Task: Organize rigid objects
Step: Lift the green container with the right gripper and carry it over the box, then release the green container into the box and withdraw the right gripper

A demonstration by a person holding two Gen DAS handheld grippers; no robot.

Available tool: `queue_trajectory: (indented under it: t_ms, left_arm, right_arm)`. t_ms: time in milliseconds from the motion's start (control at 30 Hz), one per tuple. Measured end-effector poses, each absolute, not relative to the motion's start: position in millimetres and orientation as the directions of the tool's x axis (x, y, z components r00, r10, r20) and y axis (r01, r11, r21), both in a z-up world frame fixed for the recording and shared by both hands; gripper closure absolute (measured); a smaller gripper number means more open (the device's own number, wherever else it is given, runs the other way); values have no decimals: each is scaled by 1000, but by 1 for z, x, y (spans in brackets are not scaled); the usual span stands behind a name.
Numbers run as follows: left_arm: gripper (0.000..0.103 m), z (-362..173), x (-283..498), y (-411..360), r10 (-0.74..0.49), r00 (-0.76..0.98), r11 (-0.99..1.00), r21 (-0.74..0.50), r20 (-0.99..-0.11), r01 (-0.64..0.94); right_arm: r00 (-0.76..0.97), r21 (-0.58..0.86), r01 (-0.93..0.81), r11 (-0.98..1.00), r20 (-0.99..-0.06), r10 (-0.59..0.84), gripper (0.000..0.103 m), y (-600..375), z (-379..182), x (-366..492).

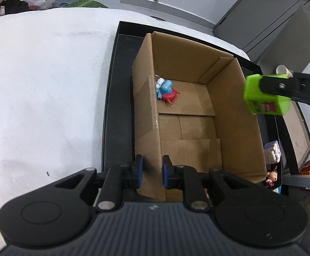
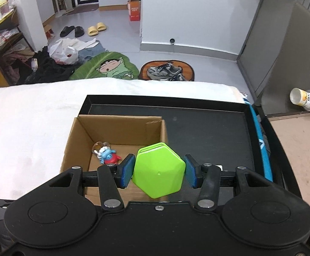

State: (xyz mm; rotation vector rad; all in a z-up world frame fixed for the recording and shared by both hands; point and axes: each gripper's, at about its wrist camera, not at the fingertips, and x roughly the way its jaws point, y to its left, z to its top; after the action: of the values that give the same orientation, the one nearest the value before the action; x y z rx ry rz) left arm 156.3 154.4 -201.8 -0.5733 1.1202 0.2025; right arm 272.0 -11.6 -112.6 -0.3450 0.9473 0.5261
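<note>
I had the green hexagonal box (image 2: 158,171) clamped between the jaws of my right gripper (image 2: 158,171), held in the air at the right-hand wall of the cardboard box (image 1: 236,115), not yet lowered inside. One item was already in: a small blue-and-red figurine (image 1: 166,90) lying in a far corner of the carton's floor. My left gripper (image 1: 151,171) had its jaws narrow, pinching the carton's near-left wall. Outside it, on the black tray (image 1: 116,106), a white toy (image 1: 272,151) and a small doll figure (image 1: 271,178) remained to be packed.
</note>
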Motion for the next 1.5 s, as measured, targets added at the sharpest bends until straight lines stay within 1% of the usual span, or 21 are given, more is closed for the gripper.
queue_trajectory:
  t_ms: [433, 700, 900, 967, 1067, 1167, 1333, 1500]
  left_arm:
    - [85, -203, 159, 155, -145, 440, 836, -348, -886, -426]
    - [85, -204, 157, 156, -149, 442, 833, -353, -885, -426]
    - [85, -204, 159, 156, -155, 438, 829, -358, -886, -430]
    - [85, -205, 160, 157, -160, 435, 828, -360, -886, -429]
    - [85, -206, 161, 159, -159, 433, 829, -358, -887, -429]
    - [84, -205, 163, 158, -157, 435, 832, -356, -887, -425]
    - [84, -204, 163, 154, -152, 434, 838, -349, -888, -420]
    - [84, -203, 162, 153, -147, 435, 841, -343, -889, -417]
  right_arm:
    - [464, -91, -608, 789, -847, 260, 55, 21, -128, 265]
    - [429, -74, -635, 769, -862, 271, 55, 34, -144, 266]
    - [425, -96, -624, 776, -875, 233, 55, 36, -157, 271]
    - [442, -101, -618, 779, -865, 239, 55, 36, -155, 272]
    - [476, -84, -621, 779, -831, 290, 53, 33, -141, 270]
    - [481, -69, -627, 776, -818, 316, 53, 27, -129, 269]
    - [480, -83, -620, 780, -827, 293, 52, 11, -122, 268]
    - [460, -90, -623, 777, -845, 271, 47, -8, -118, 265]
